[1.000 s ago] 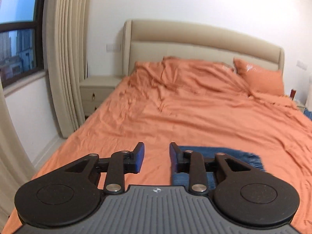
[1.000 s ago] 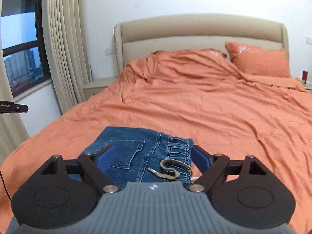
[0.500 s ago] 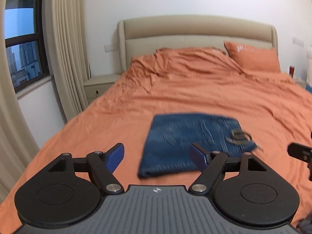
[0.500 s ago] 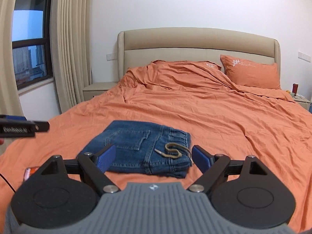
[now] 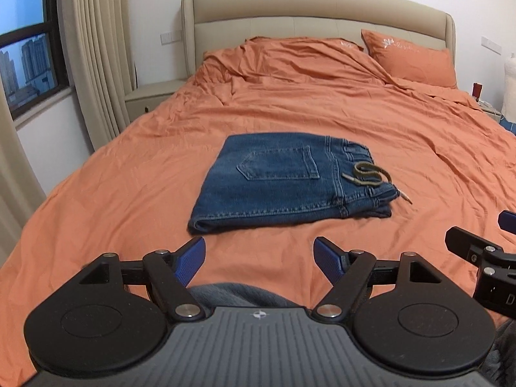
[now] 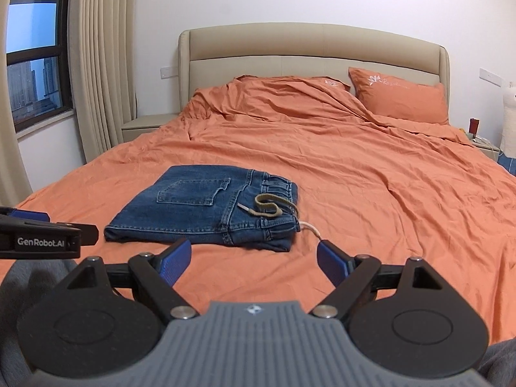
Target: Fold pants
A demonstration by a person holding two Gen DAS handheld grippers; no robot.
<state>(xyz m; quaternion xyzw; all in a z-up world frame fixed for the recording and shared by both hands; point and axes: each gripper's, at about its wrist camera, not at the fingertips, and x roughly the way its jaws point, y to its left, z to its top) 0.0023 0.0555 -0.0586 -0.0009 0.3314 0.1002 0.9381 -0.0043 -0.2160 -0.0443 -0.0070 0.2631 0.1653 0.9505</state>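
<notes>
— Since the jeans (image 5: 283, 177) lie folded in a flat packet on the bed (image 5: 322, 103), what could spoil it?

— The drawstring (image 6: 269, 208) trails loose off the waistband; a finger could catch it and drag the top layer askew.

— And the grippers?

— Left gripper (image 5: 259, 259) and right gripper (image 6: 253, 258) both gape wide, holding nothing, hovering near the fold's front edge without touching it.

— So the fold looks done?

— I judge so; needless prodding is the risk.
</notes>
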